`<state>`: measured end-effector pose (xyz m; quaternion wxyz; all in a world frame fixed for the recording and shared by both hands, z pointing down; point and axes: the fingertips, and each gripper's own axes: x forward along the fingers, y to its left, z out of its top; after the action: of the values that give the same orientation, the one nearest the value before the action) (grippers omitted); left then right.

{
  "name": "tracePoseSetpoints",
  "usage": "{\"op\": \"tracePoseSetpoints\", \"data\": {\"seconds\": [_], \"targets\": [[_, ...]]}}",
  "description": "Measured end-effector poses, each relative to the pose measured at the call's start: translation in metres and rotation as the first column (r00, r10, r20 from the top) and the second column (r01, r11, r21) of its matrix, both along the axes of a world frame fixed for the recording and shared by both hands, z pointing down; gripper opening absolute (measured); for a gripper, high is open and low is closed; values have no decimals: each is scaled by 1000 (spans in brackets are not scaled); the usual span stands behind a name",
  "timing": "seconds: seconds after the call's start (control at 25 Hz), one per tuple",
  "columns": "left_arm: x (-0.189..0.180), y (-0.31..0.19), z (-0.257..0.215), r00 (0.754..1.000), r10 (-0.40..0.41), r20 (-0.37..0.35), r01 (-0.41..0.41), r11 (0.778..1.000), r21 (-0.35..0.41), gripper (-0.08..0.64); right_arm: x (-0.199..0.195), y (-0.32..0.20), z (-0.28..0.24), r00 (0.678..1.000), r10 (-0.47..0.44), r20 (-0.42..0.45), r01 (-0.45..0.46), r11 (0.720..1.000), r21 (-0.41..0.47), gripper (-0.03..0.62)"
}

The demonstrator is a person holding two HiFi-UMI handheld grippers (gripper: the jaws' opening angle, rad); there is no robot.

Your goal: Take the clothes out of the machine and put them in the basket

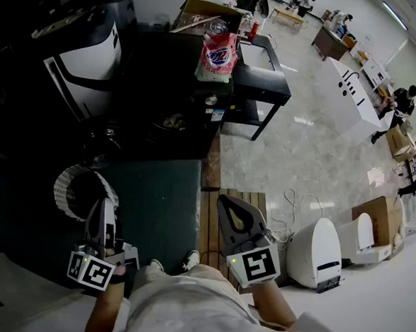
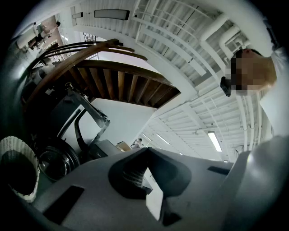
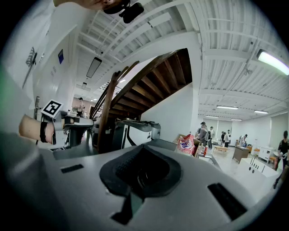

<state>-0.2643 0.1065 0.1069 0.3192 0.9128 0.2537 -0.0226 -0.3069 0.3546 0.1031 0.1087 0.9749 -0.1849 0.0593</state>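
Basket (image 1: pixel 63 178) (white wicker, inside too dark to read) stands on the floor beside the machine's round door (image 2: pixel 55 164). Left gripper (image 1: pixel 104 204) is just right of the basket, closed and empty. Right gripper (image 1: pixel 225 200) is farther right, also closed and empty.

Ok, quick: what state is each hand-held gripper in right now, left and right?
Left hand-held gripper: closed, jaws together, holding nothing.
Right hand-held gripper: closed, jaws together, holding nothing.
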Motion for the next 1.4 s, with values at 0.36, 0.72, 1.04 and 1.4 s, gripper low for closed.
{"op": "tracePoseSetpoints", "data": {"seconds": [0.36,0.72,1.04,1.4], "targets": [[1,6,2,1000,10,5,-10,1000,-5,14,-1,1,2,1000,-7,-3,7,1000,-5,11],[8,8,19,995,9,98,0,996,-94,18,-8,2,-2,999,-53,5,53,998,32,12],[29,41,31,989,-10,148,17,999,-46,363,-9,39,2,1000,-18,8,17,999,34,12],[44,92,40,988,6,155,0,999,-40,423,5,93,15,1000,3,24,-5,997,77,12]]}}
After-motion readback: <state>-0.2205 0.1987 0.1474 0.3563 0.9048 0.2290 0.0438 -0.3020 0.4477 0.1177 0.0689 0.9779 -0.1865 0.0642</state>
